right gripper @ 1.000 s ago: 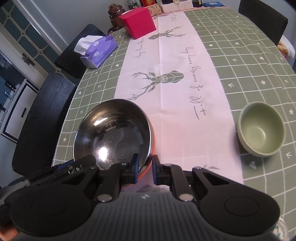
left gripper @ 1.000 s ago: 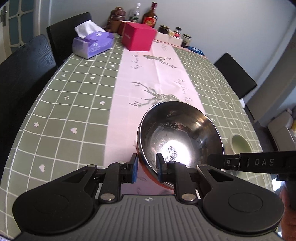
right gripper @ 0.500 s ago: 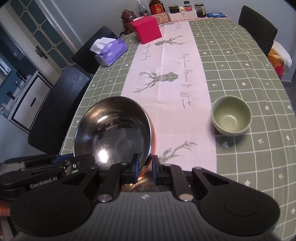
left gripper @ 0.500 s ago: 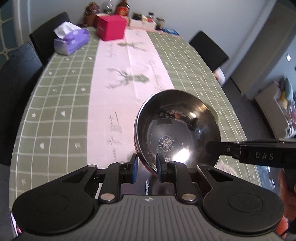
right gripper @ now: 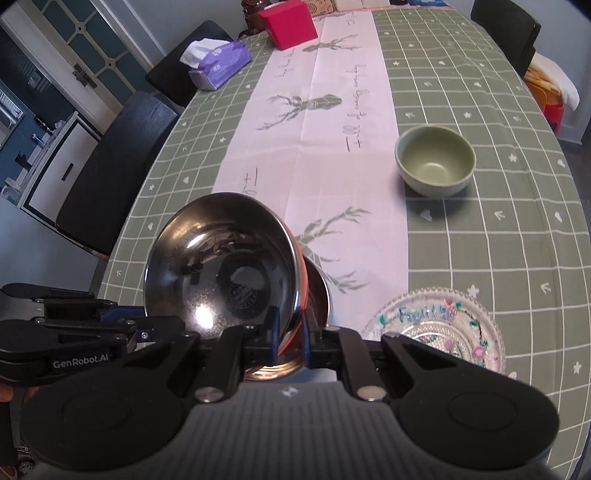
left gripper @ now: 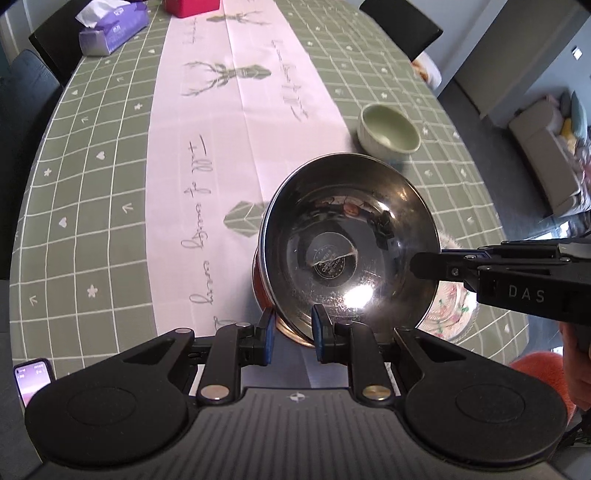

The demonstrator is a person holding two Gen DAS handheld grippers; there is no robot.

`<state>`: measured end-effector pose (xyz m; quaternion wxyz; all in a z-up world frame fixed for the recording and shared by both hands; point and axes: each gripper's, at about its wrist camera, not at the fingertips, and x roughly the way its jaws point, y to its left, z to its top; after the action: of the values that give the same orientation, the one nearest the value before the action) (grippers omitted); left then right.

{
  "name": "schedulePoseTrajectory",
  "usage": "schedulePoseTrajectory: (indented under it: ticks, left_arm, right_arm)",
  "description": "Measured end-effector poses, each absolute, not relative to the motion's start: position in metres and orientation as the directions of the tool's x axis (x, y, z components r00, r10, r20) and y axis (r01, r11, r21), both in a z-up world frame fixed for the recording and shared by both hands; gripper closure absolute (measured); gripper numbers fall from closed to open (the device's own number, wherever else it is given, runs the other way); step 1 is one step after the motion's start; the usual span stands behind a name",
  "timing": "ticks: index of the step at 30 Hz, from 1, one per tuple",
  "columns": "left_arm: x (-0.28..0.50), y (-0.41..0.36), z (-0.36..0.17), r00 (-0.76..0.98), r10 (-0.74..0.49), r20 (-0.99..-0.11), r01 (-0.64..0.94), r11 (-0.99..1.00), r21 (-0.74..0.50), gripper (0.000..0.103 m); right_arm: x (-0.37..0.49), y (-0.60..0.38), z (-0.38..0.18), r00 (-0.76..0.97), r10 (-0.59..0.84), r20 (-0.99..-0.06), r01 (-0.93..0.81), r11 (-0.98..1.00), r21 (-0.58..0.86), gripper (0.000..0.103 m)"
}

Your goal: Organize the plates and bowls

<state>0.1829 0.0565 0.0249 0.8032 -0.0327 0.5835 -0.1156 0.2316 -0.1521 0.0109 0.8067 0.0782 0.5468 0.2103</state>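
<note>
While both grippers hold it by opposite sides of its rim, the steel bowl (left gripper: 347, 254) hangs tilted above the near end of the table (left gripper: 92, 192). In the left wrist view the left gripper (left gripper: 292, 334) has its blue pads closed on the bowl's near rim, one pad inside and one against the orange outer wall. The right gripper (left gripper: 424, 264) comes in from the right side of that view and its tips bite the rim on that side. In the right wrist view the right gripper (right gripper: 289, 338) shows its pads pressed together on the thin rim, and the left gripper (right gripper: 144, 325) reaches in from the left edge to the bowl's (right gripper: 225, 266) other side.

Below the lifted bowl sits a second metal bowl (right gripper: 314, 295), partly hidden; I cannot tell whether the two touch. Just right of them a glass plate (right gripper: 439, 328) with painted flowers lies on the green checked cloth near the table's edge. A small green bowl (right gripper: 436, 158) stands farther up the table, well apart from the plate, beside the pale runner (right gripper: 332, 147). A tissue box (right gripper: 218, 62) and a red box (right gripper: 288, 22) stand at the far end. A phone (left gripper: 33, 376) shows at the lower left of the left wrist view.
</note>
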Motion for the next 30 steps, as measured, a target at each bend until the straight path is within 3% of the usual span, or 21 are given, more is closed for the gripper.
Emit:
schedulePoseTrajectory:
  ticks: [30]
  left_arm:
    - [0.194,0.055,-0.002,0.199,-0.217,-0.956,0.101,0.974,-0.200,0.079]
  right_arm:
    - [0.237,-0.148,-0.015,0.277,0.397,-0.875,-0.243,0.910,0.336,0.094]
